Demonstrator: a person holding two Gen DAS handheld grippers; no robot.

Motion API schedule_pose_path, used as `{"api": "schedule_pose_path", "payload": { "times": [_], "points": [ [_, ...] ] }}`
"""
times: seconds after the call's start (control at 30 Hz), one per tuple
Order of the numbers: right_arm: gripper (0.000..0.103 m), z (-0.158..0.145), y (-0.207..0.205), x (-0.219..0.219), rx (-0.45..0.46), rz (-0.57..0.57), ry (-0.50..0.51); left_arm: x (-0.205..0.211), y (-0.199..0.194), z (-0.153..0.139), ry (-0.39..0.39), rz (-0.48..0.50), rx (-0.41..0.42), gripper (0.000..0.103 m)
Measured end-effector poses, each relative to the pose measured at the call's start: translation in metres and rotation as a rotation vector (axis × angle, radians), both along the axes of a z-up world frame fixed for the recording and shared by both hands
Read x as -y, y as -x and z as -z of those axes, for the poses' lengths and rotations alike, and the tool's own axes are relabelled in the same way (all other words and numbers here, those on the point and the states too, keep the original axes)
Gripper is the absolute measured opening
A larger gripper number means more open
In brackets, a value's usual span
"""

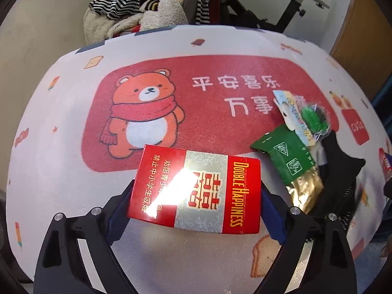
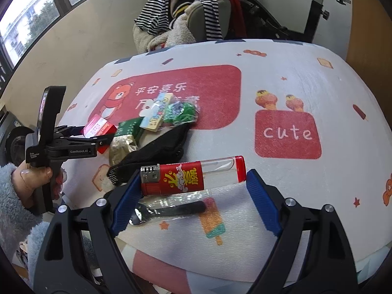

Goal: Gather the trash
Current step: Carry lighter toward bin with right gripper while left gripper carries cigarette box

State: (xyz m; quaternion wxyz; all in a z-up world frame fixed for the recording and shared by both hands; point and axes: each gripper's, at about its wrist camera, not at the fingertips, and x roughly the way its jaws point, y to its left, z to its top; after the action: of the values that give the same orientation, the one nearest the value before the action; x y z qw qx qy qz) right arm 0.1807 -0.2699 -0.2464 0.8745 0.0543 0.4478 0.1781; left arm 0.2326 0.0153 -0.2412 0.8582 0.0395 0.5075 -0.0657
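My left gripper (image 1: 196, 196) is shut on a red Double Happiness cigarette box (image 1: 196, 191), held just above the table; the box also shows in the right wrist view (image 2: 99, 128). A trash pile lies to its right: a green and gold wrapper (image 1: 289, 161), a plastic packet with green pieces (image 1: 308, 117) and a black cloth (image 1: 338, 171). My right gripper (image 2: 193, 183) has its blue pads against both ends of a red and clear lighter (image 2: 193, 176). A wrapped black plastic spoon (image 2: 166, 210) lies under it.
The round table (image 2: 281, 78) has a white cloth with a red bear print. A chair heaped with striped clothes (image 2: 181, 12) stands behind it, and an exercise bike (image 2: 318, 7) at the back right. The table's front edge is close below my right gripper.
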Motion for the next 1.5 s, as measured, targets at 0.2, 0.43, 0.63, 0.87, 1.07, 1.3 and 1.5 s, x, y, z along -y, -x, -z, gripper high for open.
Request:
{"api": "schedule_pose_path", "payload": {
  "times": [0.2,0.43,0.63,0.87,1.07,1.3,1.5],
  "points": [
    [0.084,-0.008,0.004,-0.007,0.013,-0.004,-0.005,-0.007,0.019,-0.017,0.037,-0.007,0.031,0.088],
    [0.084,-0.018,0.017,-0.014,0.023,-0.029,0.000,-0.009,0.053,-0.044,0.071,0.003,0.087,0.088],
    [0.084,-0.021,0.028,-0.015,0.029,-0.041,0.005,-0.002,0.093,-0.063,0.085,0.032,0.131,0.088],
    [0.084,-0.021,0.047,-0.016,0.023,-0.060,0.013,0.002,0.142,-0.076,0.130,0.042,0.159,0.088],
    [0.084,-0.018,0.065,-0.019,0.021,-0.085,0.017,-0.001,0.176,-0.082,0.169,0.033,0.175,0.088],
    [0.084,-0.013,0.089,-0.029,0.013,-0.133,0.046,-0.003,0.205,-0.084,0.183,0.032,0.189,0.088],
    [0.084,-0.007,0.108,-0.039,-0.002,-0.165,0.061,-0.009,0.221,-0.082,0.198,0.026,0.186,0.088]
  ]
}}
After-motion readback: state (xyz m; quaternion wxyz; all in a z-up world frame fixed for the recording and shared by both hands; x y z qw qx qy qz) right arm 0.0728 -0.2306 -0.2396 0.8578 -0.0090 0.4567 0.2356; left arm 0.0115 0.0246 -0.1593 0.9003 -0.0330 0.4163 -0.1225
